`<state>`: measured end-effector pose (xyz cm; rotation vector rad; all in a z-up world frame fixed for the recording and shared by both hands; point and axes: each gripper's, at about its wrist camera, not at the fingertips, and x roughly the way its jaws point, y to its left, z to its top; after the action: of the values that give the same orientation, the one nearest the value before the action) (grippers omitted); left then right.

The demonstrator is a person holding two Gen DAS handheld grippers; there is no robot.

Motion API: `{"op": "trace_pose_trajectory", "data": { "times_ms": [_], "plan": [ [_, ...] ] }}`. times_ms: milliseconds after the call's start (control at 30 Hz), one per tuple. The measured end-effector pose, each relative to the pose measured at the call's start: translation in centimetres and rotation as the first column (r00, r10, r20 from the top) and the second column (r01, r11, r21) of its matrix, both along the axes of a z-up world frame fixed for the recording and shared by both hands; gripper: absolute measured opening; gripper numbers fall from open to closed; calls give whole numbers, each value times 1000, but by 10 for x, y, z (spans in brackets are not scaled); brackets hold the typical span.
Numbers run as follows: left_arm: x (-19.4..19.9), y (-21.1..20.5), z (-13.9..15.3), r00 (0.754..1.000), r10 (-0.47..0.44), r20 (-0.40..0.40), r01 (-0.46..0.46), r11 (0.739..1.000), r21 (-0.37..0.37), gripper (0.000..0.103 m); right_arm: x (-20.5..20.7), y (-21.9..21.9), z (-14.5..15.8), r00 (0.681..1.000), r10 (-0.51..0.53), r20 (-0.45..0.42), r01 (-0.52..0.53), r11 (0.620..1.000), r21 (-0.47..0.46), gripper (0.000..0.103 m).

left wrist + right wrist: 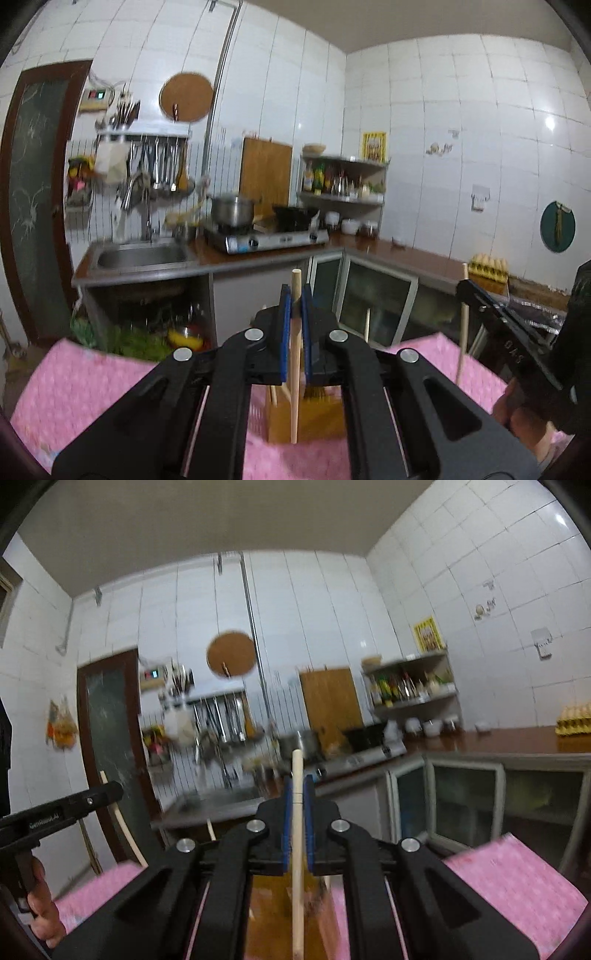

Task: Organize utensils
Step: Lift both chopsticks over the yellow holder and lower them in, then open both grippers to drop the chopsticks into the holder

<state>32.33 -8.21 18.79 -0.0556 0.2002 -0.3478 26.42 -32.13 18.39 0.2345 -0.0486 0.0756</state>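
Note:
My left gripper (295,295) is shut on a pale wooden stick (294,354), a utensil handle held upright, with its lower end in a tan wooden holder box (317,421) on the pink cloth (81,387). My right gripper (298,786) is shut on a second pale wooden stick (297,867), also upright over a brown holder (269,915). The right gripper (480,295) shows at the right of the left wrist view with its stick (462,332). The left gripper (92,797) shows at the left of the right wrist view with its stick (122,819).
A pink-clothed table (517,878) lies below both grippers. Behind it stand a kitchen counter (406,254) with a sink (144,254), a gas stove (269,236) with pots, a spice shelf (343,177), an egg tray (487,267) and a dark door (33,192).

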Motion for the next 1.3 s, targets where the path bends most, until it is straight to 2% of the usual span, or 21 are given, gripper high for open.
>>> {"op": "trace_pose_trajectory", "data": {
  "times_ms": [133,267,467,633,733,933,1067,1133,1200,1267,1300],
  "plan": [
    [17,-4,20,998,5,56,-3,1000,-27,4,28,9,18,997,-21,72,22,1000,-12,6],
    [37,-16,20,994,25,102,-24,1000,-7,4,54,13,15,995,-37,89,37,999,0,6],
    [64,-28,-7,996,29,88,-29,1000,3,4,79,14,6,988,-99,116,98,995,14,6],
    [81,-29,-35,999,28,38,-29,999,24,4,84,16,7,980,-131,150,131,991,14,6],
    [87,-29,-53,1000,28,-5,-28,999,30,4,86,19,-2,982,-129,141,130,992,1,6],
    [95,-26,-88,997,27,-75,-24,999,46,4,77,35,-40,995,-63,79,71,993,-96,6],
    [99,-22,-105,991,35,-131,-30,999,42,4,65,40,-62,999,-44,-10,42,990,-138,6],
    [99,-19,-112,985,45,-167,-40,999,31,5,64,36,-71,997,-38,-73,29,992,-121,6],
    [101,-16,-117,978,49,-202,-43,999,33,11,61,33,-77,992,-40,-122,25,992,-123,6],
    [99,-12,-120,971,59,-230,-52,998,35,28,56,31,-80,986,-42,-164,19,991,-135,7],
    [99,-11,-119,970,60,-237,-54,998,33,31,55,31,-79,982,-39,-183,15,991,-132,7]
  ]
}}
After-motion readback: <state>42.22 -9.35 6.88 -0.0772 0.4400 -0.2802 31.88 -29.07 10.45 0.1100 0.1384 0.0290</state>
